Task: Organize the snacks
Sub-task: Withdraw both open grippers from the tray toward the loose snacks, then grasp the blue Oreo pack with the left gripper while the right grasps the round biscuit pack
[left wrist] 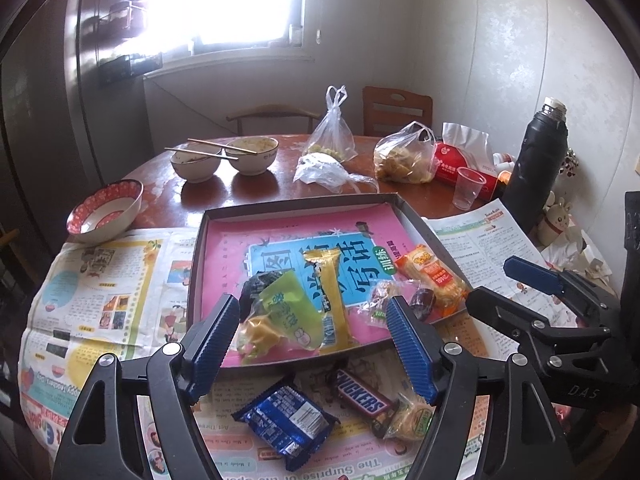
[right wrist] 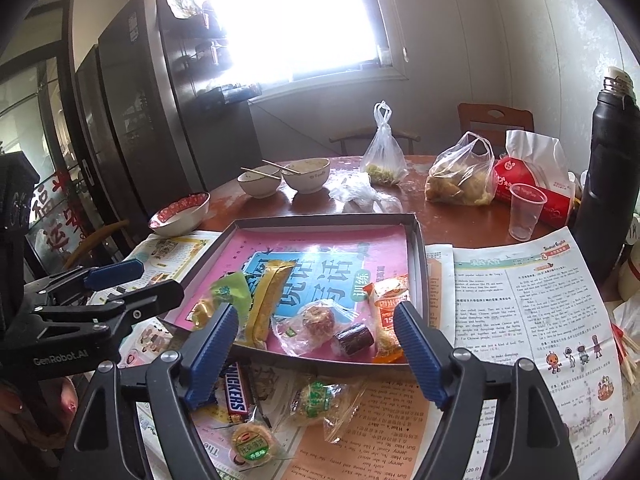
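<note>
A dark shallow box [left wrist: 304, 206] [right wrist: 416, 248] lined with a pink book holds several snacks: a yellow bar [left wrist: 330, 300] [right wrist: 266, 300], a green packet [left wrist: 282, 308], an orange packet [left wrist: 434, 278] [right wrist: 386, 308], a clear-wrapped cake [right wrist: 316, 320] and a dark roll [right wrist: 354, 338]. On the newspaper in front lie a Snickers bar [left wrist: 362, 398] [right wrist: 236, 390], a blue packet [left wrist: 286, 420] and round cakes [right wrist: 320, 398] [right wrist: 252, 440]. My left gripper [left wrist: 312, 344] is open and empty above the box's near edge. My right gripper [right wrist: 316, 356] is open and empty too.
Newspapers [left wrist: 100, 292] [right wrist: 528, 304] cover the near table. Behind the box stand two bowls with chopsticks [left wrist: 224, 158], a red-rimmed bowl [left wrist: 106, 212], plastic bags [left wrist: 404, 156] [right wrist: 460, 176], a clear cup [right wrist: 524, 210], a red tissue pack [right wrist: 540, 188] and a black flask [left wrist: 536, 160] [right wrist: 608, 168].
</note>
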Motion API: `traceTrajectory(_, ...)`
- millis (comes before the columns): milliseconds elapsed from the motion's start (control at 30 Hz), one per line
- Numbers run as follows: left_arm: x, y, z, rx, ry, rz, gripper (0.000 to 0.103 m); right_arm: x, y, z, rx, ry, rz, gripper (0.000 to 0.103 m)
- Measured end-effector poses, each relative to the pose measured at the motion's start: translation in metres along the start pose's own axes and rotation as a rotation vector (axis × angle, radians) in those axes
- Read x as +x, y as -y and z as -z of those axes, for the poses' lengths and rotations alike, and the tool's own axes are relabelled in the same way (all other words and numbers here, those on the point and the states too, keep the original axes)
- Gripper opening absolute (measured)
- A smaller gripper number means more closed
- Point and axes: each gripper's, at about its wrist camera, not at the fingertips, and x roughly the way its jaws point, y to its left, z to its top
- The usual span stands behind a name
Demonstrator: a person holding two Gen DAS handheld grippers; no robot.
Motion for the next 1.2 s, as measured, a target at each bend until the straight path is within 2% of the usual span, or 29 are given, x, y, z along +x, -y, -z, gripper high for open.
traceTrajectory(333, -0.007, -0.005, 0.011, -0.009, -0.009, 0.016, 0.077, -0.012, -0.004, 0.003, 0.002, 0.014, 0.007, 0.080)
traceTrajectory(733, -0.012, 0.000, 0.021, 0.012, -0.027, 0.009, 0.077, -0.029, -0.009, 0.006, 0.001, 0.038, -0.028, 0.086)
traceTrajectory(1200, -0.015, -0.005, 0.029, 0.006, -0.045, 0.029, 0.078, -0.026, -0.013, 0.015, -0.007, 0.012, -0.019, 0.089)
